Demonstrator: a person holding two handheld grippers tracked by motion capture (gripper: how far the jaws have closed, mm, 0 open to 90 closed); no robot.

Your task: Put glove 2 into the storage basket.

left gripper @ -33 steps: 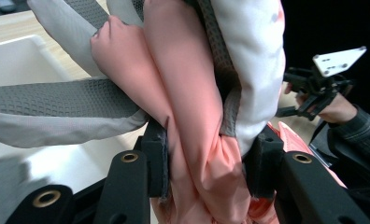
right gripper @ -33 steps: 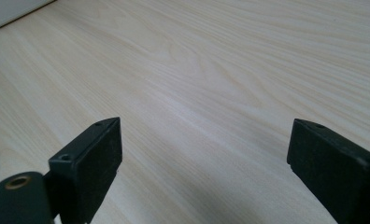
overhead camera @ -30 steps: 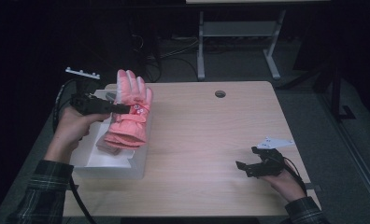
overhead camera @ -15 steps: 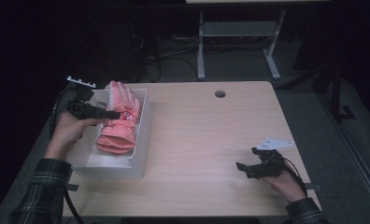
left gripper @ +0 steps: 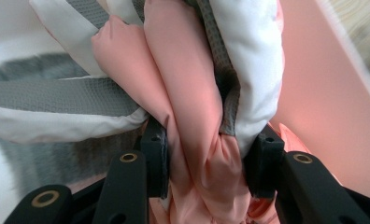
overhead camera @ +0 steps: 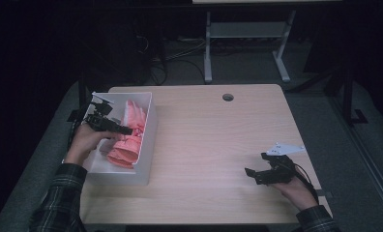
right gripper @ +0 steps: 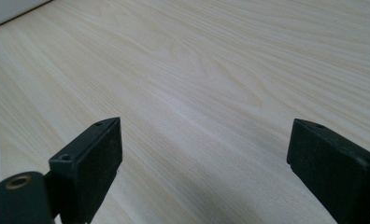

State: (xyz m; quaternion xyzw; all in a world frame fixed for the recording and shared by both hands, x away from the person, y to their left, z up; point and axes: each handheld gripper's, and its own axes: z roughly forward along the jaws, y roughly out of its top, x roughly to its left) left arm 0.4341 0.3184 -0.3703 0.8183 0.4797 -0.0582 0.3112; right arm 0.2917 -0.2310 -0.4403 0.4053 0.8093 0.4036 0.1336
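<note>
Near the surface's left edge, the left gripper pinches the pink glove inside the white bin, so lifting without releasing could drag it back out; the right gripper rests spread.

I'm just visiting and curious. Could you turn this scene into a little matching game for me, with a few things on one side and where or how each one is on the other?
Things:
1. pink glove
2. white bin
3. left gripper
4. right gripper

States:
A. open, holding nothing, low over bare wood at the table's right
B. shut on padded pink fabric
C. lying inside the container
D. standing at the table's left edge, holding the glove

Pairs: 1-C, 2-D, 3-B, 4-A
</note>
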